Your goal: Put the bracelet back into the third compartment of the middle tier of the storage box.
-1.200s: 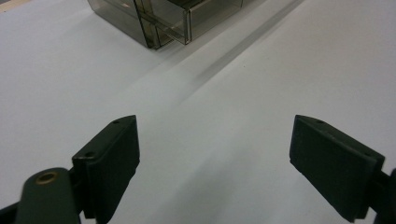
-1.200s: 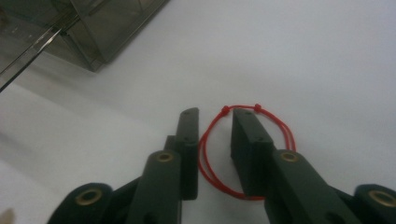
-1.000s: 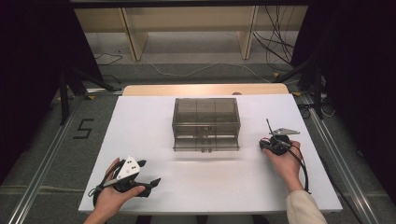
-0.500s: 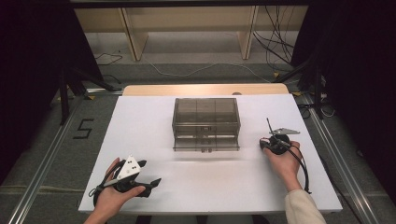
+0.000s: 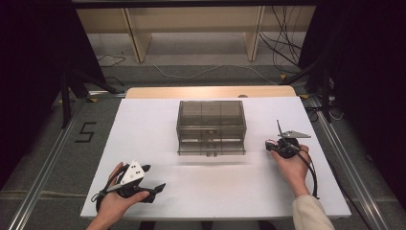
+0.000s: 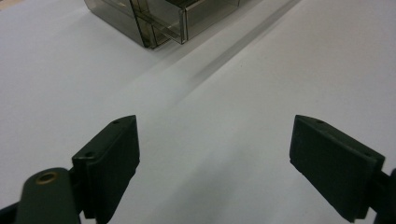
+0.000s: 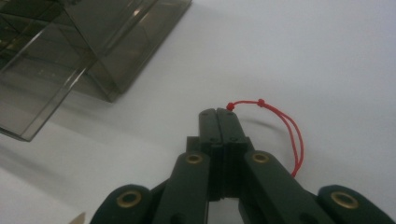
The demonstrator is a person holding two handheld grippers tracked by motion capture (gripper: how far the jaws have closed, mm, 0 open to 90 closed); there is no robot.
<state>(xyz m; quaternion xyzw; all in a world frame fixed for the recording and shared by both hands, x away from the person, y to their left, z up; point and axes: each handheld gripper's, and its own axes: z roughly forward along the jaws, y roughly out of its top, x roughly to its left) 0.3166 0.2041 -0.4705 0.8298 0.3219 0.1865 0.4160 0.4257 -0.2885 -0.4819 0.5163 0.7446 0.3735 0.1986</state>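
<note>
Table (image 5: 158,124) first, from the high view: white top, w/ a smoky see-through drawer cabinet (image 5: 211,127) standing upright near the middle, toward the far side. I've got the left gripper (image 5: 153,178) low at the front-left, held in the left hand (image 5: 117,201), grey three-cornered plate on top, jaws pointing right and spread apart w/ nothing between them. Right gripper (image 5: 268,145) sits at the right of the cabinet, near it but apart, held in the right hand (image 5: 292,165); a light sleeve (image 5: 311,215) comes in from the bottom edge and its cable (image 5: 313,177) loops back past the wrist. From up here I can't tell how its jaws stand. Floor left of the table carries a "5" mark (image 5: 85,132); wooden shelving (image 5: 191,24) and loose cables lie beyond. Left gripper view: my two black jaws stand wide apart, empty, only bare white tabletop between; the cabinet's (image 6: 159,18) lower corner shows top-left, well ahead. Right gripper view: jaws pressed together flat against each other, tips just above the tabletop. A thin red cord (image 7: 280,126) w/ small knots starts at the jaw tips and arcs round to the right; whether it's pinched or just tied there I can't say. Cabinet (image 7: 70,51) fills upper-left, tilted in this view, close to the tips but not touching.
</note>
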